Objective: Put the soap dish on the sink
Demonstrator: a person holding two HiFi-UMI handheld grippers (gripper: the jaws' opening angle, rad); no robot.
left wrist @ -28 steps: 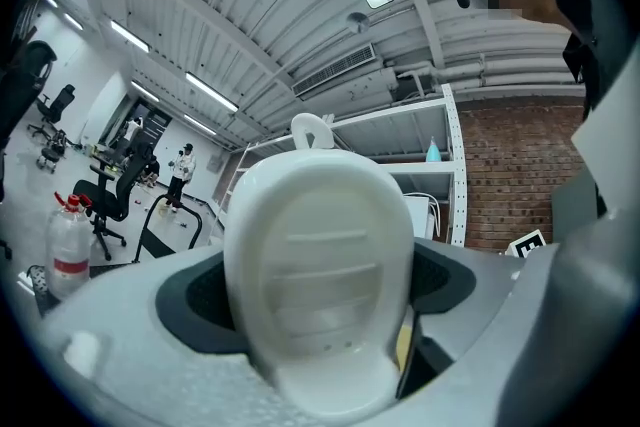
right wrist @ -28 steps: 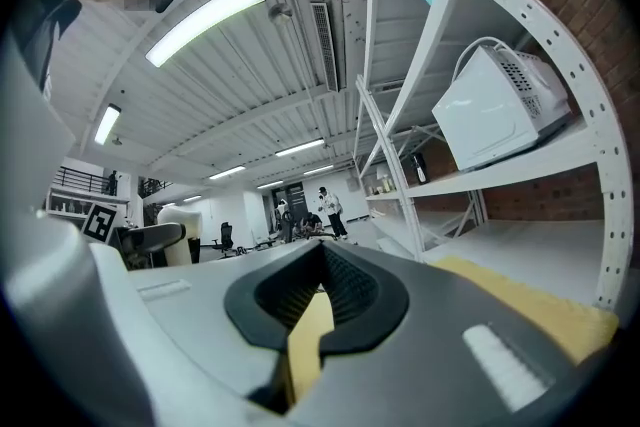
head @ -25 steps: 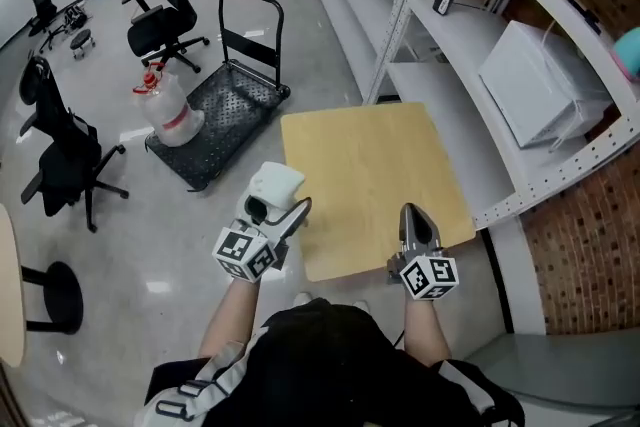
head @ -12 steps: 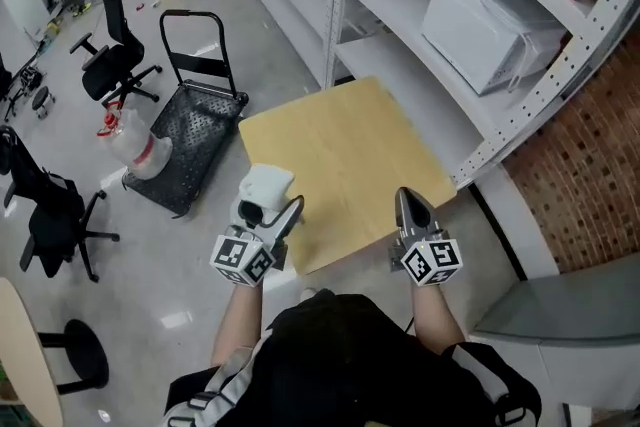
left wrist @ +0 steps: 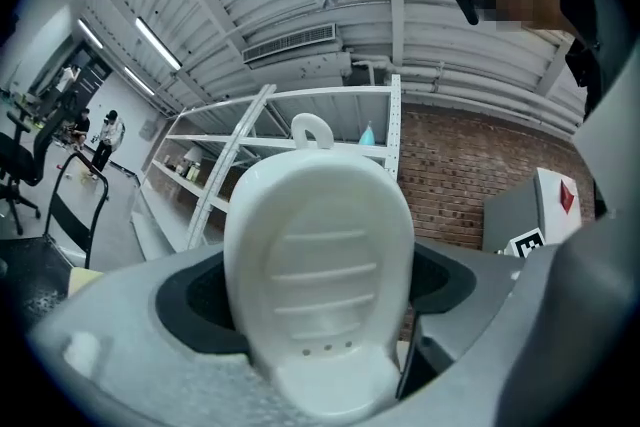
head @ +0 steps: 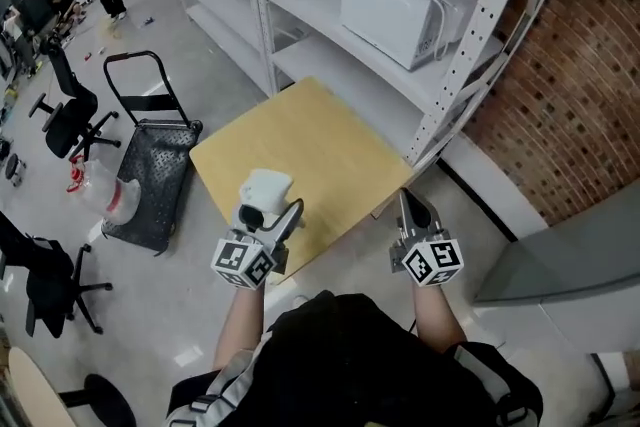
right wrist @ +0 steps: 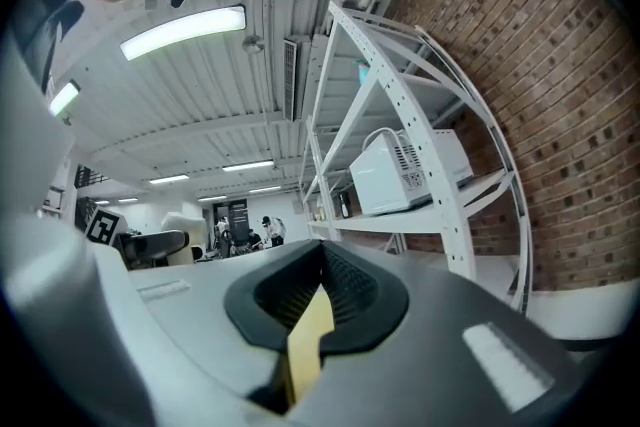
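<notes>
A white ribbed soap dish stands upright between the jaws of my left gripper, which is shut on its lower end. In the left gripper view the soap dish fills the middle and hides what lies beyond it. My right gripper is shut with nothing in it; in the right gripper view its black pads meet, leaving only a thin slit. Both grippers hang at waist height over the near edge of a yellow table. No sink can be made out.
A white metal shelf rack with a microwave stands ahead on the right against a brick wall. A grey slab lies at the right. On the left are a black cart and office chairs.
The head view has swung right: table and cart slid left, while the shelf rack, microwave and brick wall came closer. Both grippers kept their pose, the dish still held.
</notes>
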